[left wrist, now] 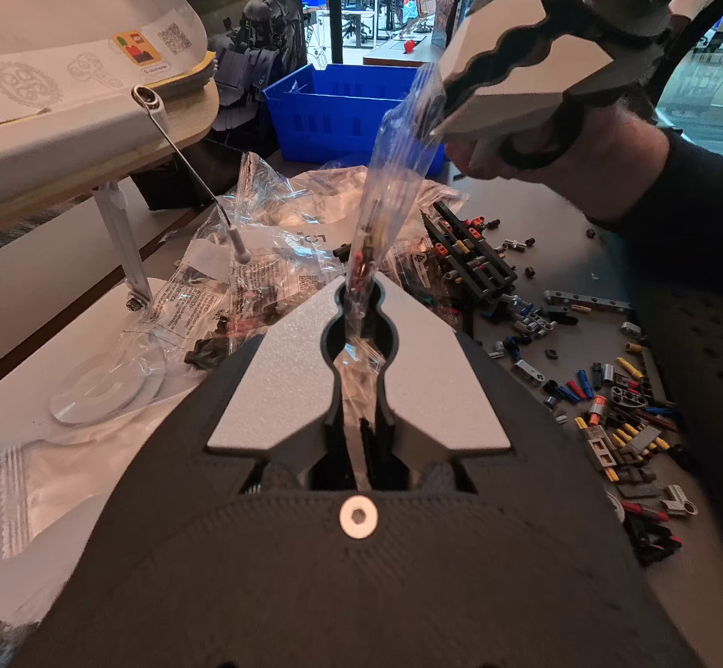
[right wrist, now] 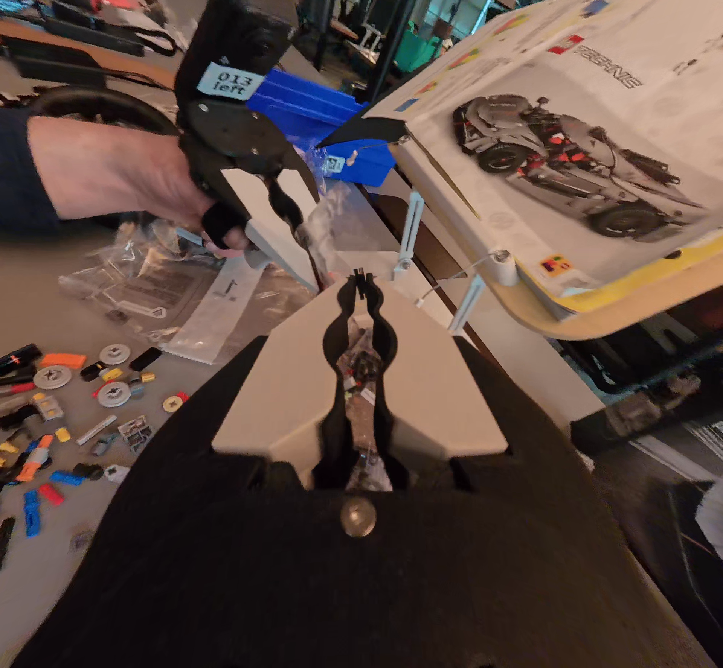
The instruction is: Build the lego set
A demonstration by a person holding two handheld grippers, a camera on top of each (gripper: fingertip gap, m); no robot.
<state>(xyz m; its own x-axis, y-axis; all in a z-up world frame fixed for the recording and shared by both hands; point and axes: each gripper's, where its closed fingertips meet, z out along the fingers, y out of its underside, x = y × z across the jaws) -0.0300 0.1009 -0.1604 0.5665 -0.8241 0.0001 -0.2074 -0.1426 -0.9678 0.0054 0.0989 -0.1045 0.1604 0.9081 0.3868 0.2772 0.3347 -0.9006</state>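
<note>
Both the left gripper (left wrist: 359,297) and the raised right gripper (left wrist: 438,117) had fingers clamped on one clear parts bag (left wrist: 395,180), stretched taut above the counter (left wrist: 587,219) strewn with loose pieces (left wrist: 610,407).

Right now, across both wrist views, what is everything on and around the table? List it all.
Clear plastic bag of small parts: one, stretched between both grippers.
Other clear bags: several, crumpled on the table centre.
Loose Lego pieces: many; blue, yellow, red, orange, grey, black; scattered on the grey table.
Part-built black frame: one, beside the bags.
Blue bin: one, at the table's far edge.
Instruction booklet: one, white, on a raised wooden stand.
Set box: one, dark, standing behind the bin.
Left hand-held gripper: shut on the bag's lower end.
Right hand-held gripper: shut on the bag's upper end.
Person's hand: holding the right gripper.
</note>
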